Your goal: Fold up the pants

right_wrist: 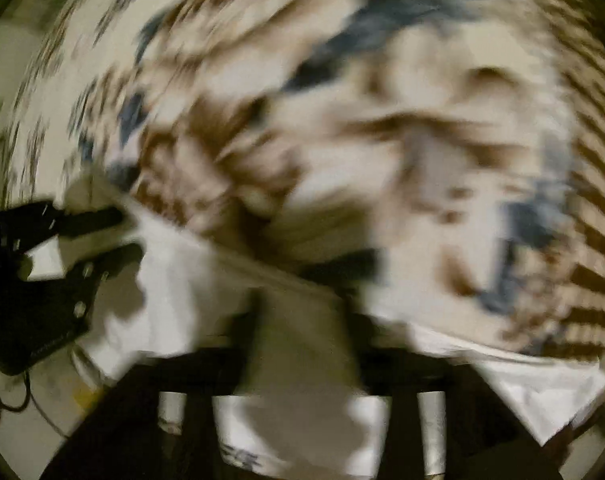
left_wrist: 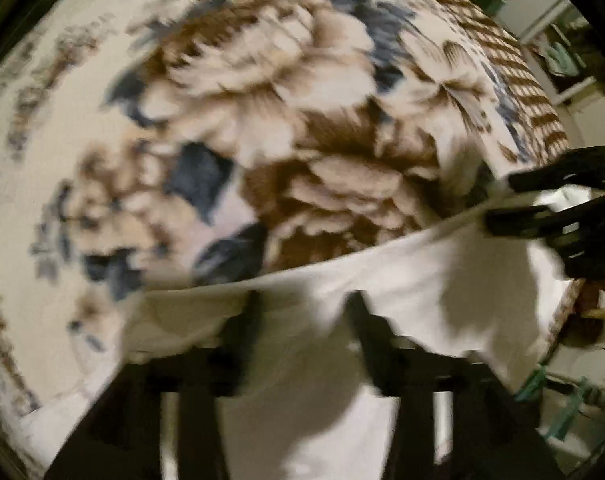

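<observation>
Floral bedspread (left_wrist: 230, 128) lies under one white pants (left_wrist: 422, 280), its edge stretched between two grippers, left (left_wrist: 302, 300) and right (right_wrist: 302, 300), each with jaws pinching the cloth.

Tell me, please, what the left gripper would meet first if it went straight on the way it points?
Probably the flowered blanket. The left gripper seems to pinch the white pants at their edge; beyond that edge only the blanket shows. The picture is blurred, so depth is unclear.
</observation>
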A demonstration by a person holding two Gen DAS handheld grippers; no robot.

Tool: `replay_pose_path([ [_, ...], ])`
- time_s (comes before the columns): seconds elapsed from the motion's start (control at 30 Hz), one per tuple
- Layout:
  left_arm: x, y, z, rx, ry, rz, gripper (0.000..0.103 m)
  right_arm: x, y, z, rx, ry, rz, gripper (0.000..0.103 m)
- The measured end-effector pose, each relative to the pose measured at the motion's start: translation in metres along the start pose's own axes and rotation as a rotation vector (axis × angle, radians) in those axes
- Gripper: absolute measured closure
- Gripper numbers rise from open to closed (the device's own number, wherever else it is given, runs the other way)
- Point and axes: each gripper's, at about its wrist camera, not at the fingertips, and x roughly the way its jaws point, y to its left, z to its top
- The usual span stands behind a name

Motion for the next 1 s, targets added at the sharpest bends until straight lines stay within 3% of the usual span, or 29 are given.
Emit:
replay_pose_path([
  [0.03,-0.007,0.002,0.002,-0.009,-0.013,0.022,0.02,-0.011,-0.01,-0.003,0.036,-0.033,0.011,0.034],
  [0.07,-0.014,0.0,0.001,-0.023,-0.026,0.026,0.016,-0.024,-0.022,-0.01,0.086,-0.07,0.027,0.034],
  [0.17,-0.033,-0.009,-0.01,-0.087,-0.056,-0.018,0.016,-0.059,-0.061,-0.045,0.236,-0.169,0.042,0.034],
  [0.3,-0.037,-0.042,-0.039,-0.166,-0.045,-0.105,0.016,-0.075,-0.118,-0.135,0.507,-0.227,0.071,0.034],
  [0.47,-0.002,-0.088,-0.08,-0.271,0.055,-0.199,0.016,-0.039,-0.195,-0.257,0.927,-0.27,0.21,0.034],
  [0.57,0.029,-0.103,-0.098,-0.344,0.127,-0.226,0.016,-0.009,-0.226,-0.309,1.099,-0.376,0.329,0.034],
  [0.7,0.051,-0.113,-0.101,-0.393,0.136,-0.187,0.016,0.016,-0.253,-0.329,1.179,-0.528,0.464,0.034],
  [0.73,0.052,-0.113,-0.099,-0.401,0.132,-0.186,0.011,0.024,-0.261,-0.33,1.203,-0.57,0.505,0.034],
  [0.83,0.059,-0.111,-0.091,-0.442,0.12,-0.203,0.0,0.037,-0.274,-0.326,1.233,-0.65,0.574,0.034],
  [1.0,0.069,-0.104,-0.083,-0.537,0.146,-0.168,0.0,0.048,-0.29,-0.311,1.237,-0.781,0.693,0.032],
])
